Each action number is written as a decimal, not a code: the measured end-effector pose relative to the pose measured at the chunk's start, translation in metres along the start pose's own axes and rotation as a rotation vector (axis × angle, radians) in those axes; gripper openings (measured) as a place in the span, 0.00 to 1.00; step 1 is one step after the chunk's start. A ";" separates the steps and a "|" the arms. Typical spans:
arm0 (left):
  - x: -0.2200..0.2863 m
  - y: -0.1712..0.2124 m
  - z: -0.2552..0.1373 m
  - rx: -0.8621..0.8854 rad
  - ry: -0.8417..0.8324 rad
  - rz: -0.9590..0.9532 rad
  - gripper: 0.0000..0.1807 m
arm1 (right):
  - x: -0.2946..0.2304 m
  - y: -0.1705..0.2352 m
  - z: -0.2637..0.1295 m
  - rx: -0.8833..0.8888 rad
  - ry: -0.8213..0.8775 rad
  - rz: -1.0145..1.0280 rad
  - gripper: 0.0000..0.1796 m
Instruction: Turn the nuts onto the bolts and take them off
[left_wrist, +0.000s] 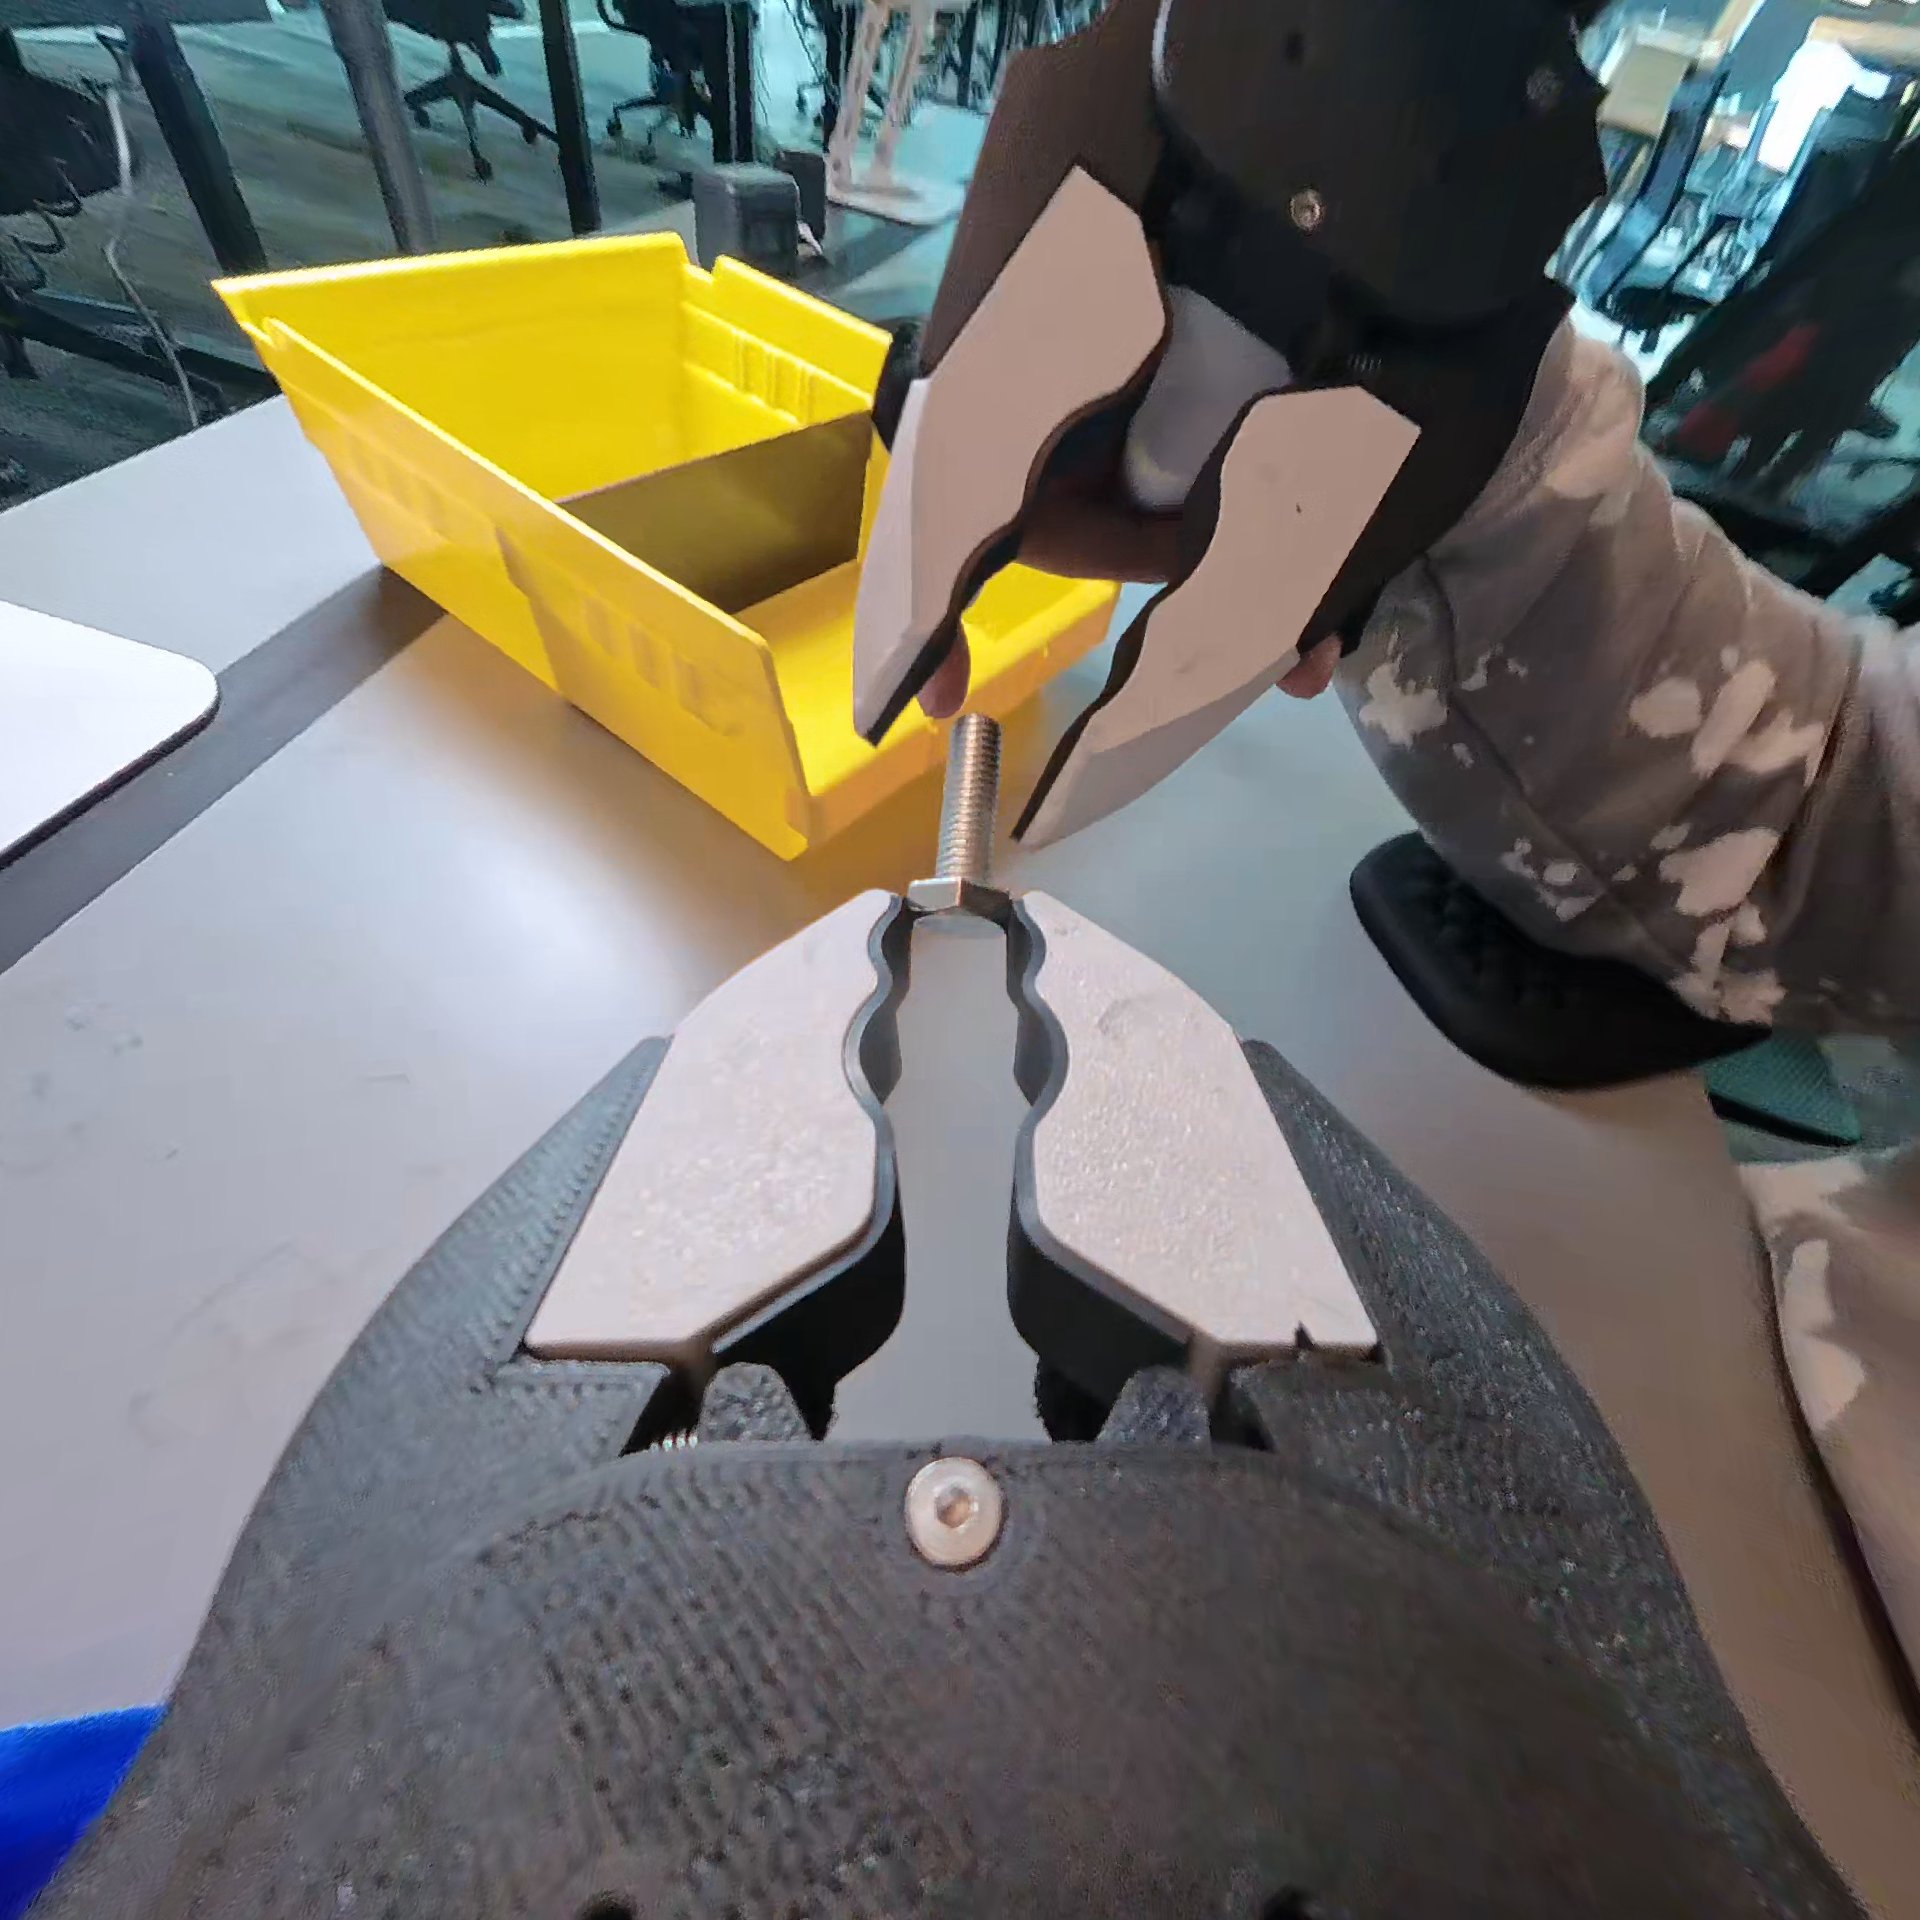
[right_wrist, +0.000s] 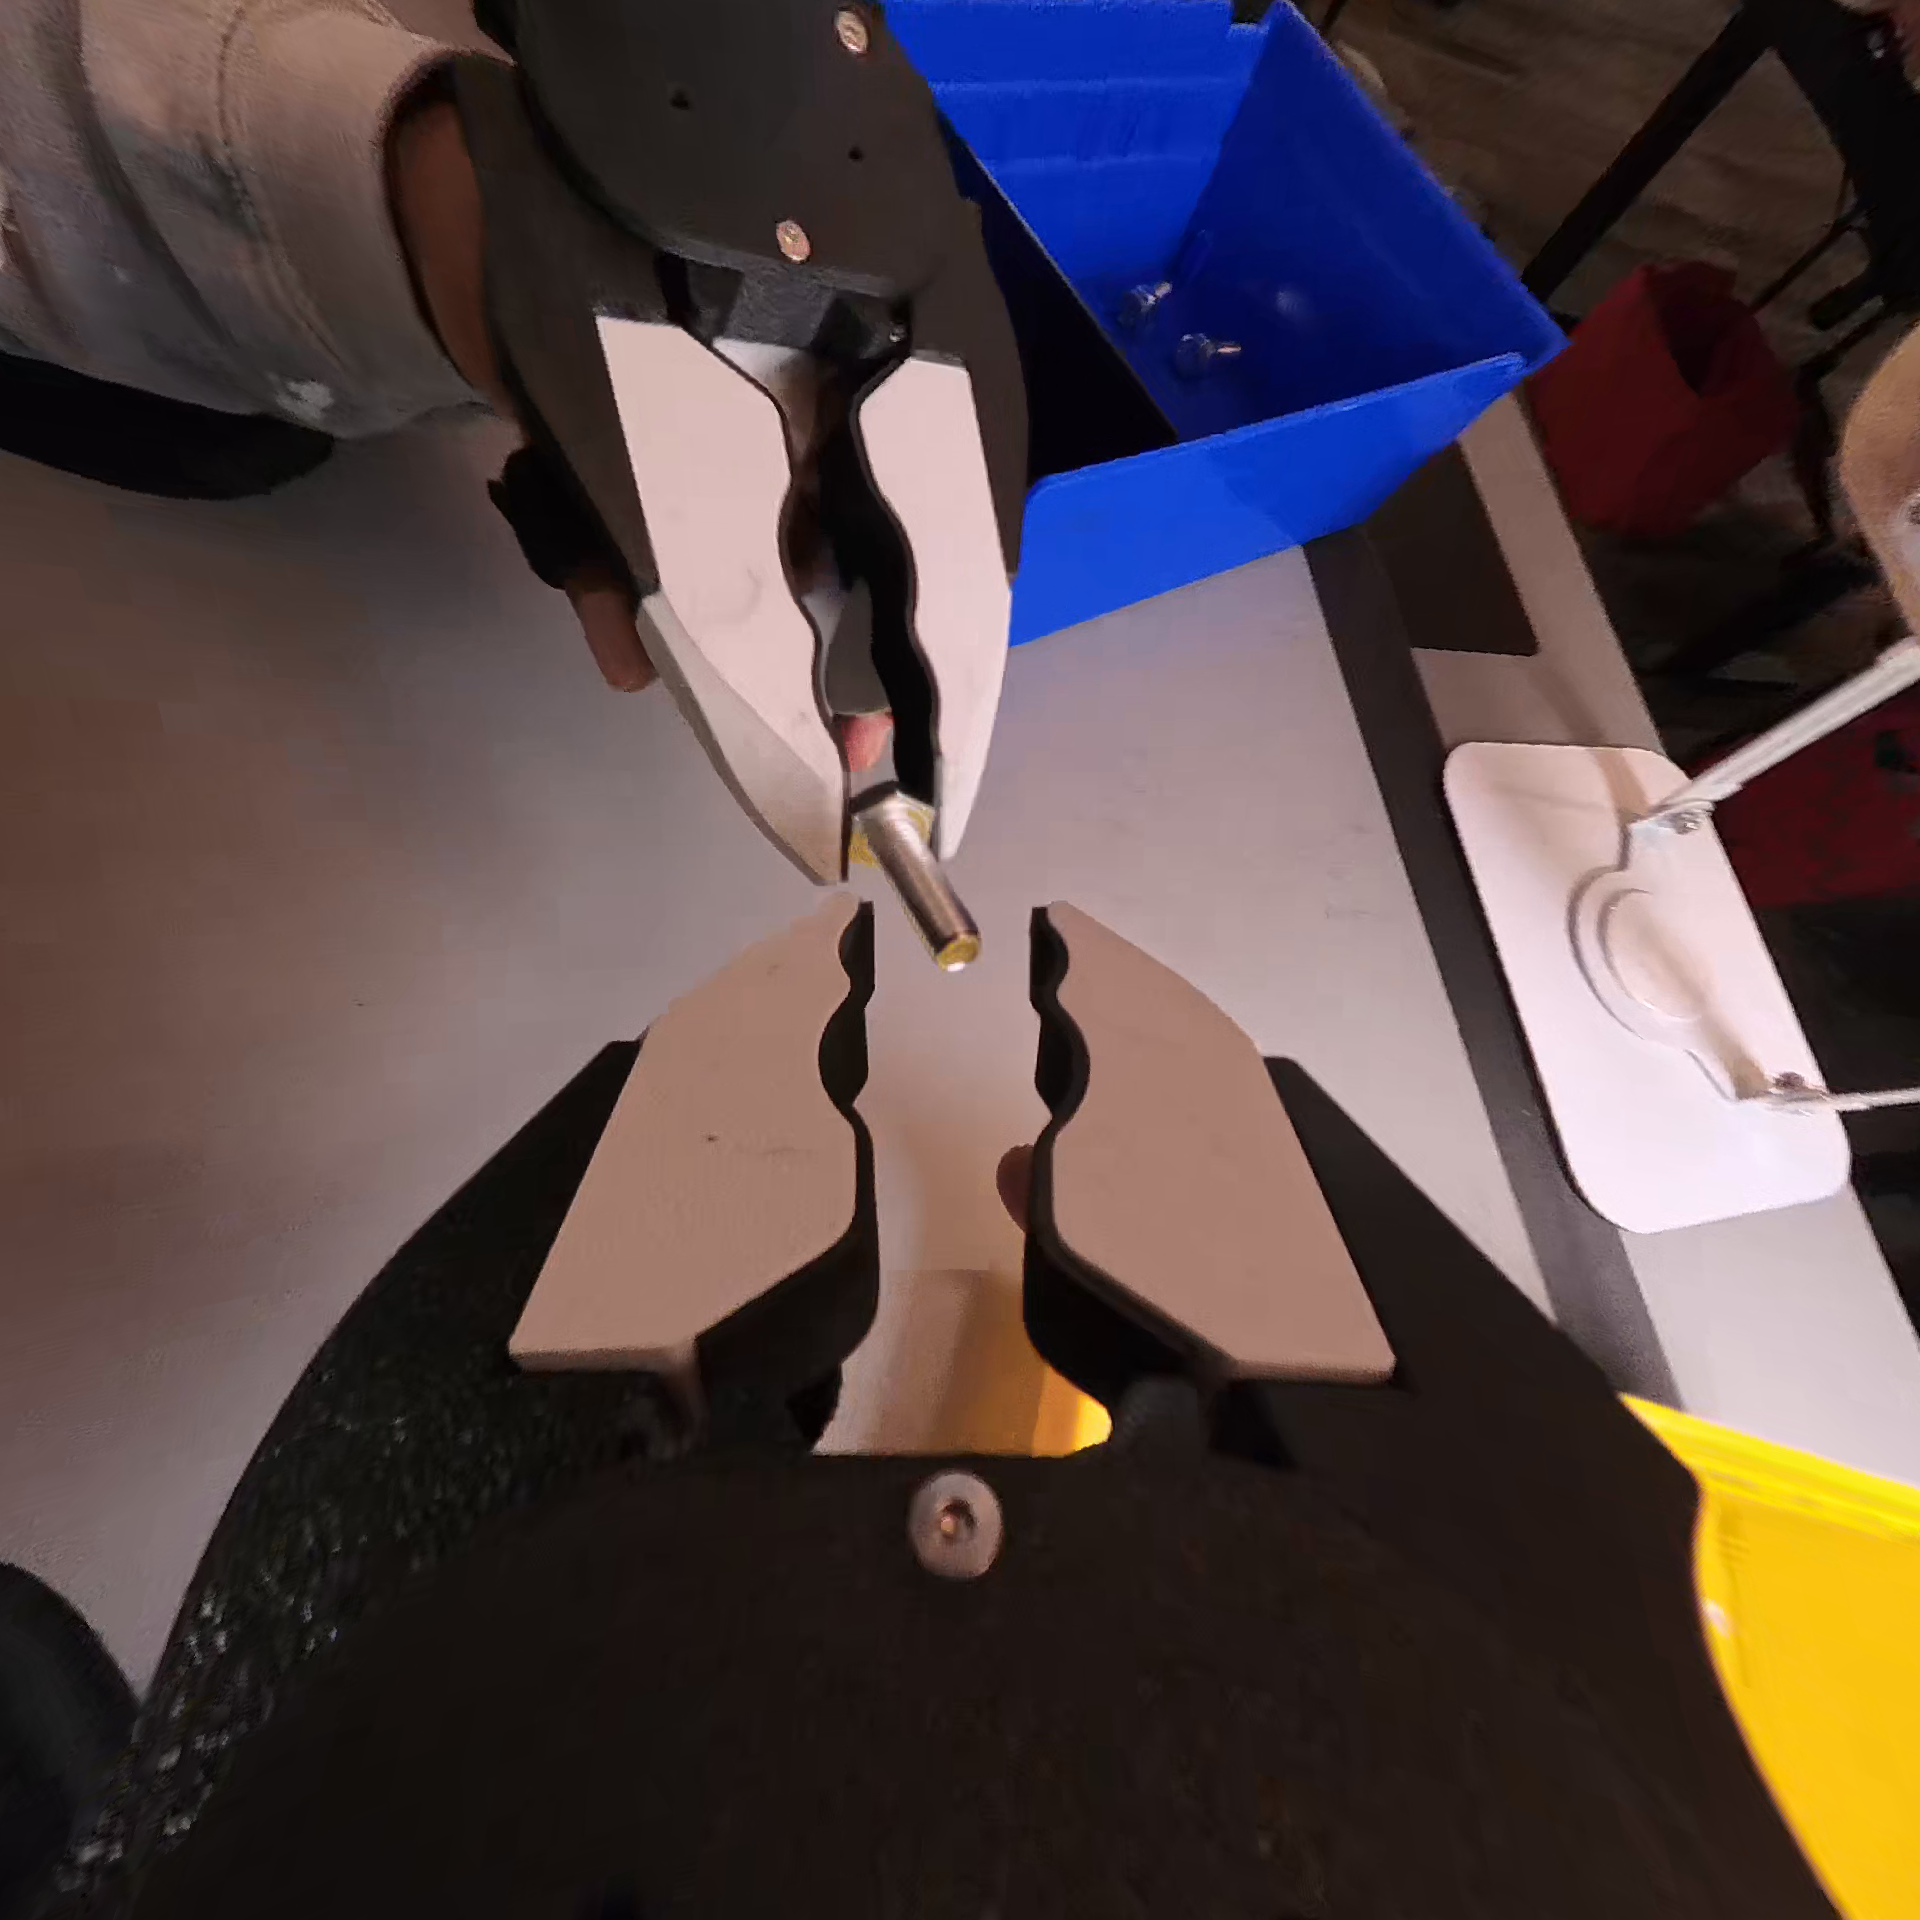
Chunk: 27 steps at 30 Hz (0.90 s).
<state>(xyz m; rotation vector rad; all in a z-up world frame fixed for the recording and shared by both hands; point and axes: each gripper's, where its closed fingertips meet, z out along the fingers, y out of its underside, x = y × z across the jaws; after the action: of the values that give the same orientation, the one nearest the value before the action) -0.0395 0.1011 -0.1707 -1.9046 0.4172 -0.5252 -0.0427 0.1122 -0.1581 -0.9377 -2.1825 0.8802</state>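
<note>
My left gripper is shut on the hex head of a steel bolt, whose threaded shank stands up above the grey table. No nut shows on the shank. My right gripper hangs open just above, one fingertip on each side of the shank's top, touching nothing. In the right wrist view the right gripper is open and empty, with the bolt pointing at the gap between its tips. The left gripper holds the bolt's head there.
A yellow bin with a dark divider stands behind the bolt. A blue bin holding a couple of bolts stands at the table's far side. A white plate with a metal bracket lies on the right. A black pad lies under the sleeve. Less than 4 cm separates the two grippers' tips.
</note>
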 end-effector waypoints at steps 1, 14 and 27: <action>0.001 0.003 0.001 -0.020 0.006 0.011 0.10 | -0.004 -0.001 0.002 0.006 -0.025 0.002 0.13; 0.007 -0.018 -0.002 0.115 0.003 0.063 0.10 | -0.009 -0.001 -0.008 0.081 -0.143 0.132 0.05; -0.050 -0.051 -0.057 0.357 -0.255 0.003 0.15 | 0.226 0.130 -0.093 -0.150 0.745 0.623 0.05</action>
<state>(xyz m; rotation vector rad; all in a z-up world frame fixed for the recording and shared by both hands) -0.1097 0.1015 -0.1124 -1.5982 0.1474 -0.3232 -0.0540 0.3884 -0.1424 -1.7376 -1.3348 0.4885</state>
